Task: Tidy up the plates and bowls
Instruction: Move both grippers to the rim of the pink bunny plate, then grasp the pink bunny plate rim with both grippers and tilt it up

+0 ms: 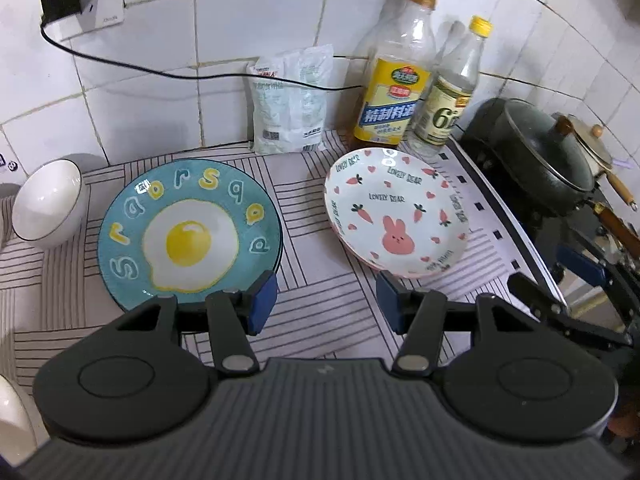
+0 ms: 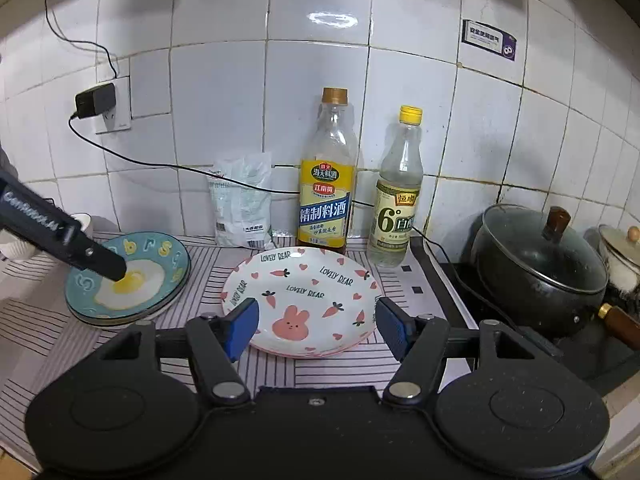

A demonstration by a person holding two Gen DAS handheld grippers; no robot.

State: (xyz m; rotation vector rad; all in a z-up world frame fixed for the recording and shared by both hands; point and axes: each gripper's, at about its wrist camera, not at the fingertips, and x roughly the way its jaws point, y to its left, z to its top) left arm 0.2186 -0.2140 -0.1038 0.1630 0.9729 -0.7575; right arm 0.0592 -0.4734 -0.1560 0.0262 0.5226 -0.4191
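Sticker (image 2: 489, 43) in right view only

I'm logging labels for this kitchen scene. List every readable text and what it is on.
"LOVELY BEAR": white rabbit-and-carrot plate
"精制料酒": yellow-labelled cooking wine bottle
"6°": yellow-capped clear vinegar bottle
Scattered letters "s", "r", "a", "b", "p": blue fried-egg plate
White pouch and purple wall sticker: too blurred.

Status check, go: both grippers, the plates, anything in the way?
Left gripper open, empty. Right gripper open, empty, facing bunny plate. Egg plate untouched, white bowl beside it. Bottles behind, not blocking.
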